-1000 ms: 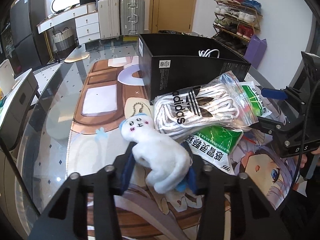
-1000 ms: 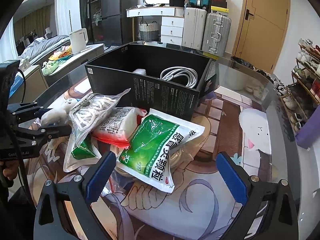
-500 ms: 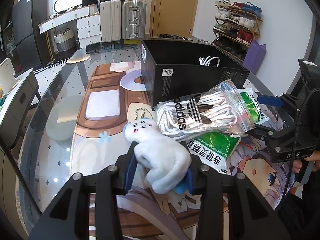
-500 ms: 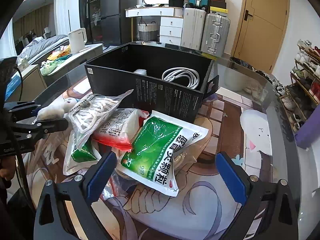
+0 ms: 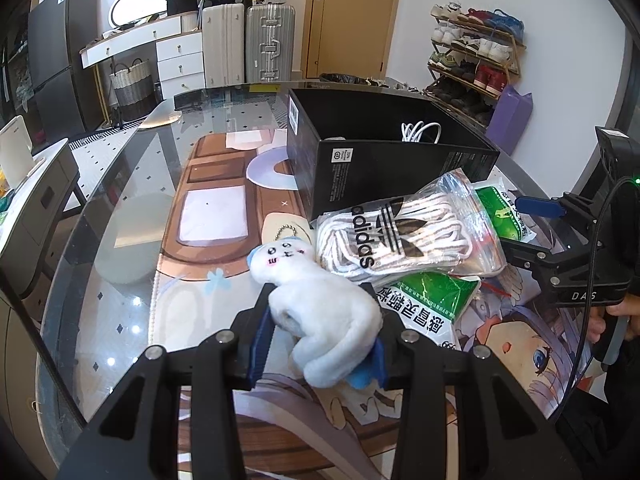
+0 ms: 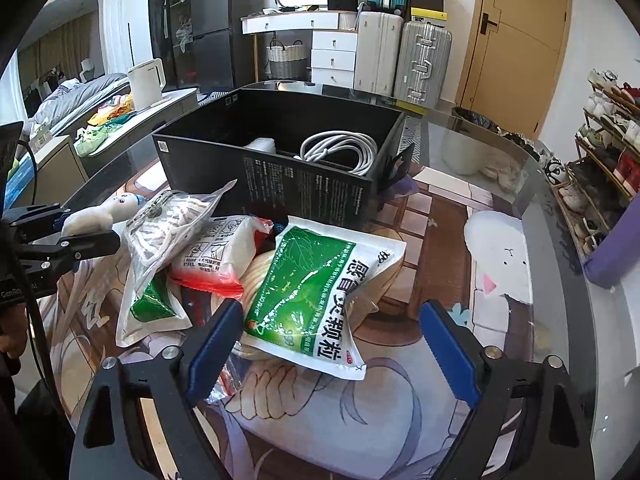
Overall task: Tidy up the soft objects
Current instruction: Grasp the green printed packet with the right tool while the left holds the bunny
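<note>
Left gripper [image 5: 320, 344] pinches white plush toy [image 5: 320, 304], lower body hidden between pads, just short of shoelace bag [image 5: 404, 236]; right gripper [image 6: 332, 344] spread wide around green pouch [image 6: 316, 296], contact unclear.

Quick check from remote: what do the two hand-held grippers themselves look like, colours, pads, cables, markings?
Both are matte black angular frames with silver screws and blue finger pads. The left hand-held gripper and right hand-held gripper match. Seen from the left camera, the right one carries white "DAS" lettering, a black cable and a green light.

Black tool [image 5: 320, 344], blue pads [image 5: 261, 340]
</note>
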`<action>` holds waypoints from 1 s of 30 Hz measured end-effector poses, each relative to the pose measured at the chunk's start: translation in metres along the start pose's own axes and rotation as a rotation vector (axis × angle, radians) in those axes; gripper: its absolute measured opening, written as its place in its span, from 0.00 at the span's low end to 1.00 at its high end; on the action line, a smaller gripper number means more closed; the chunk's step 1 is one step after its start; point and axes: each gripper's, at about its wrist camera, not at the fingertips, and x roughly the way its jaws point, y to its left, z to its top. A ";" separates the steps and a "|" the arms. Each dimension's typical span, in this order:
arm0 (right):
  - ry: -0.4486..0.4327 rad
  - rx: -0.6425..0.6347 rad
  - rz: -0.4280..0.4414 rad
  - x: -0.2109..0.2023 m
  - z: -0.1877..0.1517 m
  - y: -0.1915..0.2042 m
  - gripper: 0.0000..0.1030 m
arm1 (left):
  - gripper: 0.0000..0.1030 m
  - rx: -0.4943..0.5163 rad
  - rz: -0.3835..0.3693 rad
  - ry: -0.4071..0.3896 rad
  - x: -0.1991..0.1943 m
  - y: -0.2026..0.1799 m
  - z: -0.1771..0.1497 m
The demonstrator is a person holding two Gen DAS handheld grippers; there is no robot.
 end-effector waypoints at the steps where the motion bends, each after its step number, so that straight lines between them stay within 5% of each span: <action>1: -0.003 0.001 0.001 0.000 0.001 0.001 0.82 | 0.38 0.000 0.000 -0.001 0.000 0.000 0.000; 11: -0.009 0.001 0.013 0.001 0.003 0.006 0.52 | 0.38 0.001 0.000 -0.007 -0.002 0.001 0.001; 30: -0.043 0.012 0.026 -0.016 0.003 -0.009 0.42 | 0.38 -0.004 0.003 -0.044 -0.015 0.004 0.007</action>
